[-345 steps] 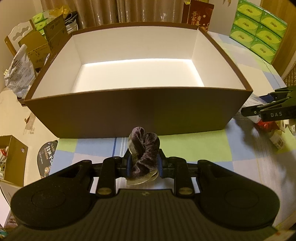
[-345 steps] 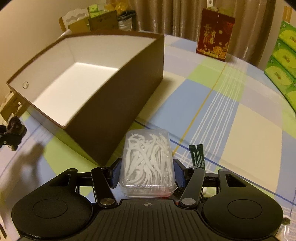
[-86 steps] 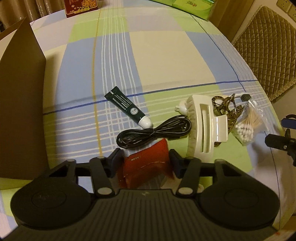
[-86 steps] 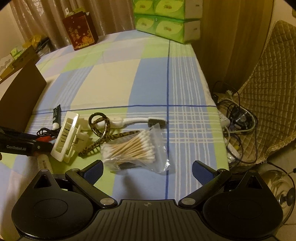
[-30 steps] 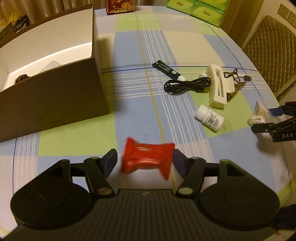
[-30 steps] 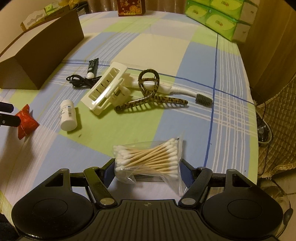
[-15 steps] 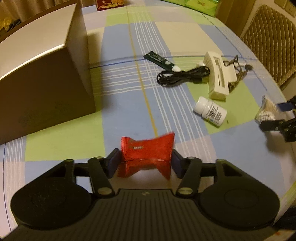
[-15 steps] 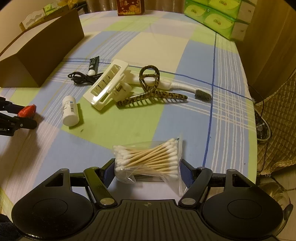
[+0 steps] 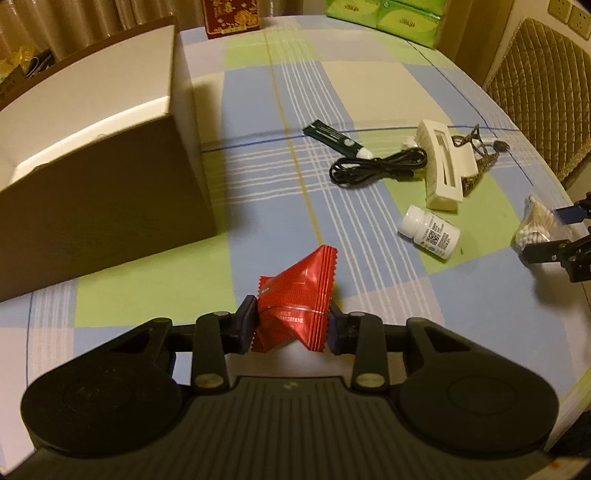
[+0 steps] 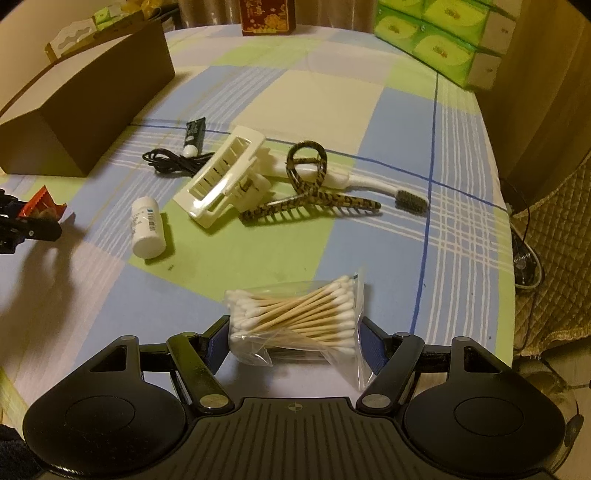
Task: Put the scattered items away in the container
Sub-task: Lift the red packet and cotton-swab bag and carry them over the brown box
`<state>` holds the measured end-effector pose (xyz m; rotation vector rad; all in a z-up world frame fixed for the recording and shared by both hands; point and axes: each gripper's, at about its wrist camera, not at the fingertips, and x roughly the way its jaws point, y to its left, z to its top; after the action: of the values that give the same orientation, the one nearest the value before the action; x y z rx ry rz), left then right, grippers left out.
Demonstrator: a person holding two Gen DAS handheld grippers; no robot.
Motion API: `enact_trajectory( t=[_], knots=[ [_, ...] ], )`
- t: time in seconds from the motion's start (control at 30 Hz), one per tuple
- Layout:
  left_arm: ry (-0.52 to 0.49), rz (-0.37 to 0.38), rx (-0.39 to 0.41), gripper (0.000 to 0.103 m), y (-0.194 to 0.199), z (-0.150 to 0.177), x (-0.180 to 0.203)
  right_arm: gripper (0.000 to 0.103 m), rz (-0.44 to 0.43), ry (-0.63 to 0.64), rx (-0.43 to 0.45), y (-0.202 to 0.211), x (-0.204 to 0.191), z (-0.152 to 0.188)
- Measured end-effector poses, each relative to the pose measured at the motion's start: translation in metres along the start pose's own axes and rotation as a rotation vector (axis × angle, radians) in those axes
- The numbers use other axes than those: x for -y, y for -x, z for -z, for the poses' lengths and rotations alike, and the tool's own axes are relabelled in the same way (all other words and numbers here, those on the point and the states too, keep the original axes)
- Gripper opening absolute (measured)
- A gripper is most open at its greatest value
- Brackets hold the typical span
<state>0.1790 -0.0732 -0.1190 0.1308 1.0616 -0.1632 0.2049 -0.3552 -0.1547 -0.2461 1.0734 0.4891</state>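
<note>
My left gripper [image 9: 291,325] is shut on a red foil packet [image 9: 299,295] and holds it above the table, to the right of the brown box [image 9: 110,199]. My right gripper [image 10: 293,341] is shut on a clear bag of cotton swabs [image 10: 295,314]; it shows in the left wrist view [image 9: 535,229] at the far right. On the checked cloth lie a white pill bottle [image 10: 147,225], a black cable [image 10: 173,162], a green tube [image 10: 194,136], a white plastic holder [image 10: 221,181], a leopard hair clip [image 10: 314,192] and a toothbrush [image 10: 388,186].
A red gift box [image 10: 267,16] and green tissue packs [image 10: 443,33] stand at the table's far side. A quilted chair [image 9: 543,85] stands at the right. The table edge drops off on the right, with cables on the floor [image 10: 524,258].
The left gripper has closed tighter on the red packet, which now stands crumpled up between the jaws. The right gripper keeps the swab bag and has shifted slightly.
</note>
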Motion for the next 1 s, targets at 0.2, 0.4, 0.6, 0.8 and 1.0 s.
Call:
enact_trajectory(
  t=[0.2, 0.4, 0.6, 0.8, 1.0],
  knots=[
    [0.016, -0.002, 0.005, 0.032, 0.016, 0.002, -0.01, 0.068, -0.009, 0.022, 0.013, 0.004, -0.009, -0.007],
    [0.038, 0.005, 0.014, 0.032, 0.032, 0.003, -0.022, 0.068, -0.031, 0.046, 0.026, 0.01, -0.023, -0.016],
    [0.061, 0.004, 0.026, 0.032, 0.048, 0.004, -0.036, 0.068, -0.076, 0.095, 0.052, 0.024, -0.046, -0.027],
    [0.09, -0.013, 0.038, 0.032, 0.065, 0.009, -0.058, 0.068, -0.134, 0.166, 0.076, 0.032, -0.076, -0.044],
    [0.119, -0.04, 0.049, 0.032, 0.082, 0.017, -0.086, 0.068, -0.214, 0.234, 0.098, 0.035, -0.115, -0.064]
  ],
)
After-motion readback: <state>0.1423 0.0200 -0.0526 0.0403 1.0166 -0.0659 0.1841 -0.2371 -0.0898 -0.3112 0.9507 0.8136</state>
